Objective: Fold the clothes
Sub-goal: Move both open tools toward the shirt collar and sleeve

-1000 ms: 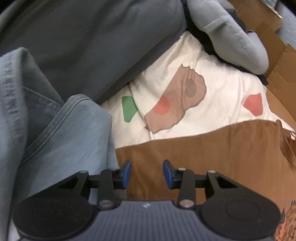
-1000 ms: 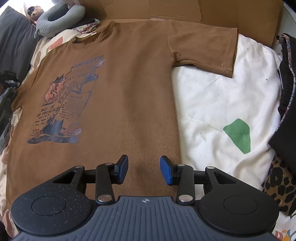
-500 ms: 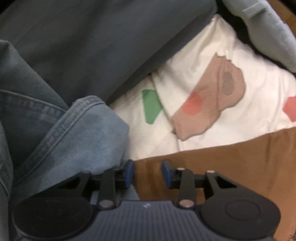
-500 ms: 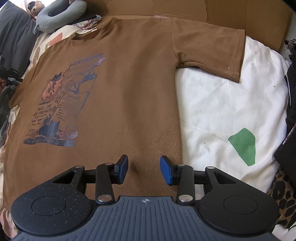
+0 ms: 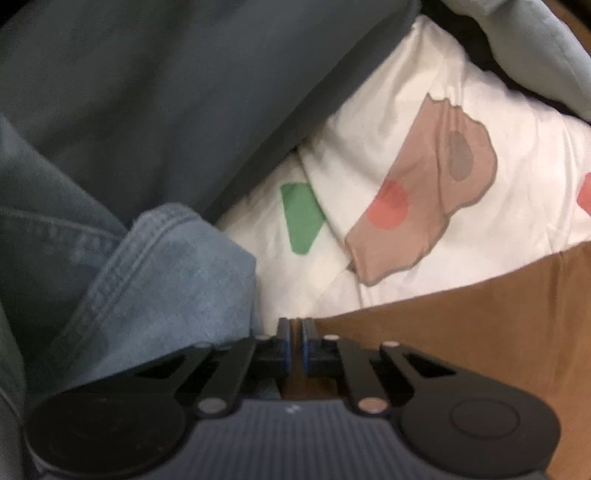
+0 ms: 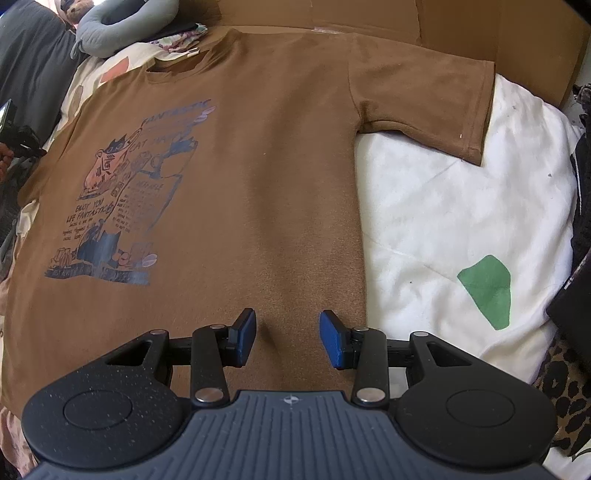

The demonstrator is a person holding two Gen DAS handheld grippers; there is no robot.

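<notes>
Far over on the left a heap of blue denim (image 5: 147, 280) is bunched against a dark grey cushion (image 5: 166, 92), and just beside it the left gripper (image 5: 295, 332) points steeply down at the corner of the brown T-shirt (image 6: 258, 166) — its blue pads are pressed together with a thin fold of the brown cloth pinched between them. Beyond that corner the white bedcover (image 6: 443, 206) shows, printed with green, pink and tan patches. The shirt itself lies flat and face up across the bed, its blue cat-and-book print (image 6: 125, 199) on the left half, the collar towards a grey stuffed toy (image 6: 122, 26) at the far edge, and one short sleeve (image 6: 432, 107) spread out to the right over the white cover. The right gripper (image 6: 288, 338) hangs over the shirt's near hem close to its right side seam — jaws about half apart, a small pucker of cloth between them but neither pad pressing on it. Cardboard (image 6: 480, 26) lines the far side, and leopard-print fabric (image 6: 561, 391) lies at the right edge.
</notes>
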